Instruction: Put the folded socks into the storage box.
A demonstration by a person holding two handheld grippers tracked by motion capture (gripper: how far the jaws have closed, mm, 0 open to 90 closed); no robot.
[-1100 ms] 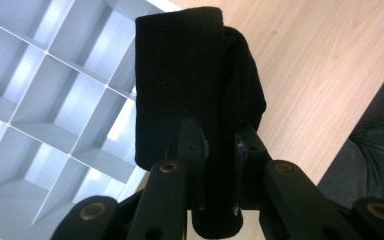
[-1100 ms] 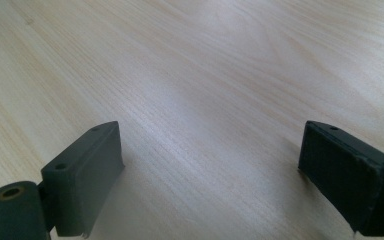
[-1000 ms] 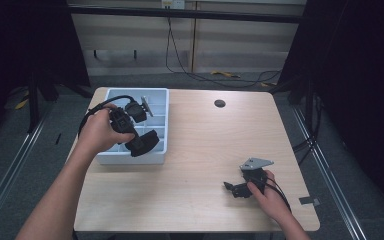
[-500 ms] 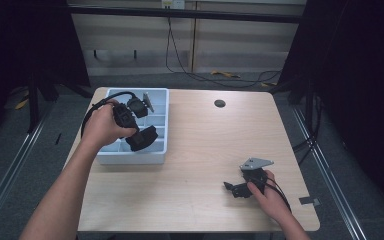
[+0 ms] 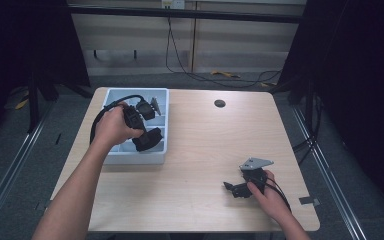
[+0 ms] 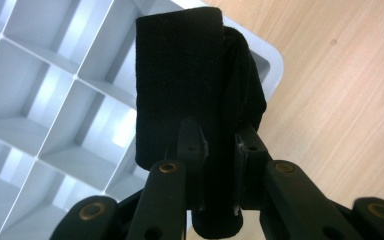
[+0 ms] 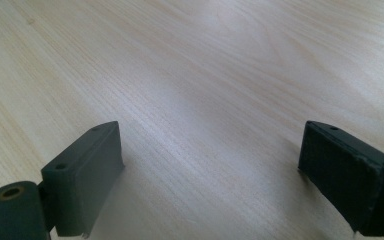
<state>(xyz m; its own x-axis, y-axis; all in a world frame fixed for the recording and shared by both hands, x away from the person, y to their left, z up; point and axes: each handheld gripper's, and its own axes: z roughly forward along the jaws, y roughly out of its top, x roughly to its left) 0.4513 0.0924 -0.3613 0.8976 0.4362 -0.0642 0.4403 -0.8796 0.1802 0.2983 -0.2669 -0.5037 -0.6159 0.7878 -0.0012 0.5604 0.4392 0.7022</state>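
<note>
The left gripper (image 6: pixel 215 150) is clamped on a folded black fabric strap (image 6: pixel 190 85), its jaws pinching the strap's lower end so that the long axis runs straight out from the jaws. In the high view this strap (image 5: pixel 148 138) hangs over the near right part of the pale blue plastic compartment tray (image 5: pixel 111 156) at the table's left, low over its cells. Judged from that, the coming move turns on which cell lies directly under the strap's free end; the left gripper (image 5: pixel 132 120) is the nearer tool by far. The right gripper (image 5: pixel 235 189) rests on the light wooden table (image 5: pixel 200 145) well apart to the right, jaws spread wide with nothing between them. Compared with a second ago, the strap has edged slightly inward over the tray, while the right gripper has not shifted.
</note>
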